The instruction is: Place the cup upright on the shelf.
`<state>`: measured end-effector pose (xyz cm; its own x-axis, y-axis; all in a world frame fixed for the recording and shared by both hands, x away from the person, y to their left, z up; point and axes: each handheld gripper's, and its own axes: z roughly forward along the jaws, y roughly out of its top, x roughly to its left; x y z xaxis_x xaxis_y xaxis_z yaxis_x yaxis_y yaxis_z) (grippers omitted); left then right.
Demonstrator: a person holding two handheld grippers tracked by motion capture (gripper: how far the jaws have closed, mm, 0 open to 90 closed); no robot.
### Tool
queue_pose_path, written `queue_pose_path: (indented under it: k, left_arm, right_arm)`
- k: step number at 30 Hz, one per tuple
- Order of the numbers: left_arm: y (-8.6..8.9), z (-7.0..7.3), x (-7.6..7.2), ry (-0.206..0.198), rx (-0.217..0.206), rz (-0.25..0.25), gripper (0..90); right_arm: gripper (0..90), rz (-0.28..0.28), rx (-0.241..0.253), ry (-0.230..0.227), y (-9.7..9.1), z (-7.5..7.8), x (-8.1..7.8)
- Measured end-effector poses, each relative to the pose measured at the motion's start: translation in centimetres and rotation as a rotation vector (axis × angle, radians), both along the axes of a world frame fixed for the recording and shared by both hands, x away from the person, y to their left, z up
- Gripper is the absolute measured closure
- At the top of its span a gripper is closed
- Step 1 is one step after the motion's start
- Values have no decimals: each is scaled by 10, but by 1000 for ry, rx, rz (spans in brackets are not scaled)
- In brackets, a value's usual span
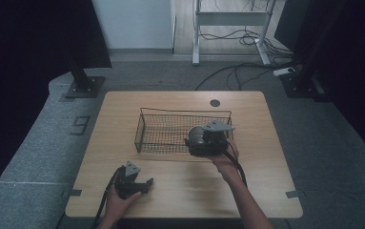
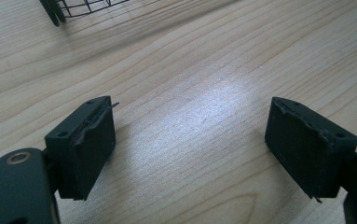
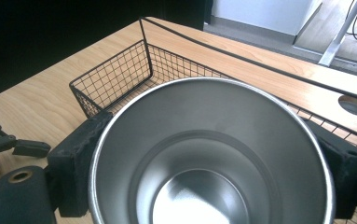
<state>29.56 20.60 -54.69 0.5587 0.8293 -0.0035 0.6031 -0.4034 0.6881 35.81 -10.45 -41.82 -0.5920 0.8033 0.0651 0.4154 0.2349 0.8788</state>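
Observation:
A steel cup (image 1: 198, 135) hangs sideways over the right end of a black wire basket (image 1: 161, 125), its open mouth facing the camera in the right gripper view. My right gripper (image 1: 193, 141) is shut on the cup (image 3: 209, 154), with one pad (image 3: 76, 161) on each side of its rim. The basket (image 3: 115, 79) lies just beyond the cup. My left gripper (image 1: 144, 184) rests near the table's front left. In its own view the left gripper (image 2: 190, 144) stands open over bare wood with nothing between its jaws.
The wooden table (image 1: 266, 157) has a round cable hole (image 1: 215, 102) at the back. A corner of the basket (image 2: 83, 5) shows at the top of the left gripper view. Stands and cables lie on the floor behind the table.

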Motion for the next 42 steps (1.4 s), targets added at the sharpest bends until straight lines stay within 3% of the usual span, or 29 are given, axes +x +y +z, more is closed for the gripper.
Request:
queue_pose_path:
  k: [42]
  left_arm:
    - [0, 0, 0, 0, -2, 0, 161]
  right_arm:
    - [134, -64, -21, 29, 1, 7, 50]
